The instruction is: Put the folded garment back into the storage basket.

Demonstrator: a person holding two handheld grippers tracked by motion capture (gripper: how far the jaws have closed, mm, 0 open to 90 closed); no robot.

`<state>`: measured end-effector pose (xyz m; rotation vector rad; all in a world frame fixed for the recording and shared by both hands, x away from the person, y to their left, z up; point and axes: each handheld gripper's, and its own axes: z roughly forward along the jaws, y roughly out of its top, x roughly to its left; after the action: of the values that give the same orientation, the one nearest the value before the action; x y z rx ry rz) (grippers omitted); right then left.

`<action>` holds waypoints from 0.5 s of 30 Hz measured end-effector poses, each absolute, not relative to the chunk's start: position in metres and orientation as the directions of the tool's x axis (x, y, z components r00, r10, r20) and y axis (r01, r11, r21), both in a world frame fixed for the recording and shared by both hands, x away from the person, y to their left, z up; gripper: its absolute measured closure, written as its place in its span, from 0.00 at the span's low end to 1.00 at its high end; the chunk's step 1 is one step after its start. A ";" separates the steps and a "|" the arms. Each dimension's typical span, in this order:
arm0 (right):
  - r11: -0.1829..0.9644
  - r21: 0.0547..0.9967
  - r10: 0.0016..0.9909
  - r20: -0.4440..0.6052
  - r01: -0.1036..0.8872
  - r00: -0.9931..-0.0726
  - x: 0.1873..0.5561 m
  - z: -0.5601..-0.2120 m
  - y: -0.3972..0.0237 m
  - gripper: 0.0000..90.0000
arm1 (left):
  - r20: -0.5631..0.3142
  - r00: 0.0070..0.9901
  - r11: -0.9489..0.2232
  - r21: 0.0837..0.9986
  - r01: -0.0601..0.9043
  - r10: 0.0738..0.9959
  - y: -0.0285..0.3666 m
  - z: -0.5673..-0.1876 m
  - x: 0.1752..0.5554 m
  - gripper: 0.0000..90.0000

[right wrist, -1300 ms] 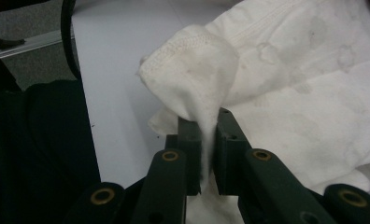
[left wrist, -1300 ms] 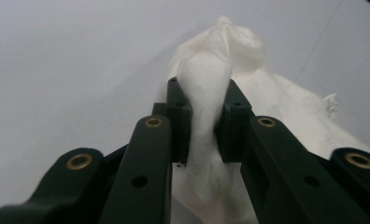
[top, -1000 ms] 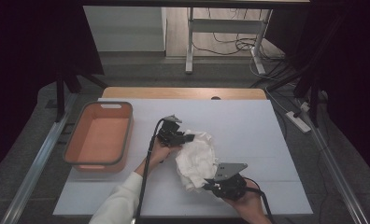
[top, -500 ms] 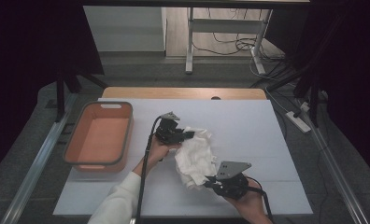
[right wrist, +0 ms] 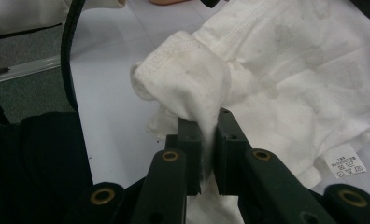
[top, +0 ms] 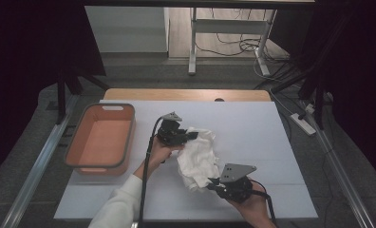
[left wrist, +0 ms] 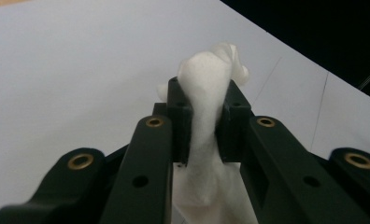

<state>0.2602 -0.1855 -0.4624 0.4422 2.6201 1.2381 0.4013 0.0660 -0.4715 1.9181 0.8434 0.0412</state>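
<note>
In the high view, a white garment sits a little below the middle of the frame, crumpled, on the white table. It stretches between the two tools. The left gripper is at its upper left end, and the right gripper is at its lower right end.

In the left gripper view the jaws are closed on a thick fold of the cloth, which rises between the pads in the centre of the frame. In the right gripper view the jaws are also clamped on a piece of the cloth, near a stitched hem; a small care label hangs at the lower right of that frame (the text on it is too small to read).

The orange bin stands at the left of the high view, apart from the garment, and it looks empty.

My judgement is that the work is at an early stage. Both grips are made, so the picking is done. The garment is not yet spread or folded, because most of it lies bunched between the hands. What is left, I think, is to pull it open and lay it flat, and perhaps to bring it to the bin, though the pictures cannot confirm this aim.
</note>
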 end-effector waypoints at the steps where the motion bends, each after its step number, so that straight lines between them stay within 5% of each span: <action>1: 0.602 0.779 0.355 -0.062 0.177 -0.933 0.260 -0.462 -0.185 0.92 | -0.320 0.757 -0.256 0.806 0.533 0.570 0.067 -0.470 0.401 0.86; 15: 0.575 0.801 0.364 -0.066 0.168 -0.929 0.261 -0.453 -0.180 0.92 | -0.298 0.766 -0.240 0.831 0.502 0.569 0.076 -0.455 0.396 0.86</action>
<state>0.2614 -0.1802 -0.4531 0.4432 2.5832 1.2791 0.3962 0.0755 -0.4548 1.8909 0.8182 0.0792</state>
